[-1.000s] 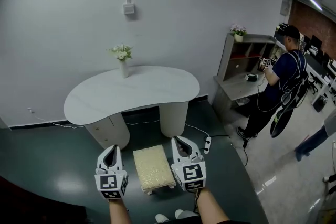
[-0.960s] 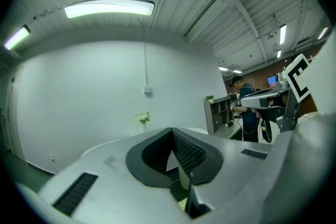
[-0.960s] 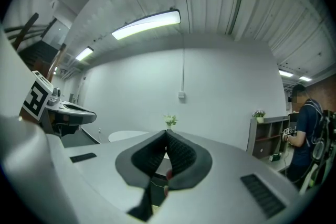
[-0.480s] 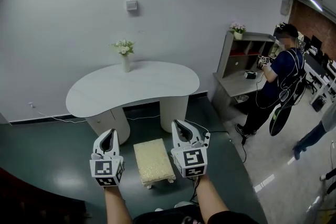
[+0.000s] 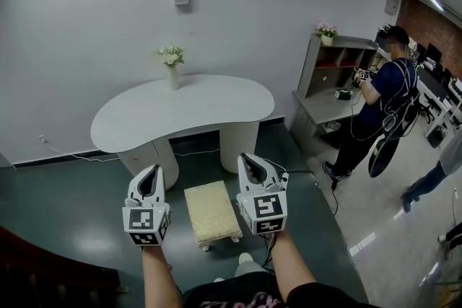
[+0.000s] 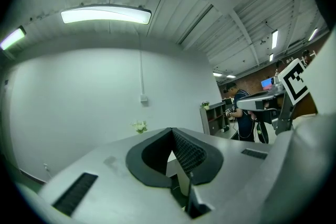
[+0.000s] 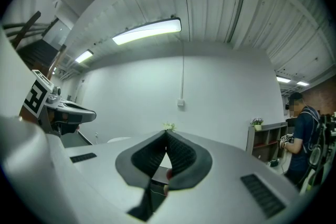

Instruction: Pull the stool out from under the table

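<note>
- Stool: cream cushioned top, pale legs. Stood on the dark floor in front of the white kidney-shaped tabletop, clear of its edge, between the two grippers.
- Left gripper: jaws pressed together, nothing between them. Held just left of the stool, apart from it.
- Right gripper: jaws together, empty. Held just right of the stool.
- Vase of flowers: upright on the tabletop's far side.
- Person: stood at a grey shelf unit, well to the right.
</note>
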The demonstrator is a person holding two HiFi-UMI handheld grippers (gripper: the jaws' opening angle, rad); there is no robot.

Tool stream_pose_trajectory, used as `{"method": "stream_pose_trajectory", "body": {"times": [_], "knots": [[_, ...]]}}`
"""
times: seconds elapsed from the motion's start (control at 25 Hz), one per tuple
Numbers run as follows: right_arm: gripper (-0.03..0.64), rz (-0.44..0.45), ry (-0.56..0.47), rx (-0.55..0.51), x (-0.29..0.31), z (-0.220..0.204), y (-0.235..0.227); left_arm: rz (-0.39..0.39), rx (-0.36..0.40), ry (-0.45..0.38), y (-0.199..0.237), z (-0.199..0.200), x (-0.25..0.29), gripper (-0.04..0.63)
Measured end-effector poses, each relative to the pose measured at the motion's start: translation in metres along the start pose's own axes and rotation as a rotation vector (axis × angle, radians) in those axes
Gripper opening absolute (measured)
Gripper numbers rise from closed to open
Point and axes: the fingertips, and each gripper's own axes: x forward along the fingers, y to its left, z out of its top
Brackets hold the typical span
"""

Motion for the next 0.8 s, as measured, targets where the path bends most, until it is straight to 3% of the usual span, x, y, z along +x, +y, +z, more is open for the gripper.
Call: {"method": "stream_pose_trajectory", "body": {"times": [0.8], "knots": [[0.061, 0.021, 0.000, 0.000, 0.014, -0.001, -0.006, -0.014, 0.002, 0.015, -0.004, -0.001, 0.012, 0.012]]}}
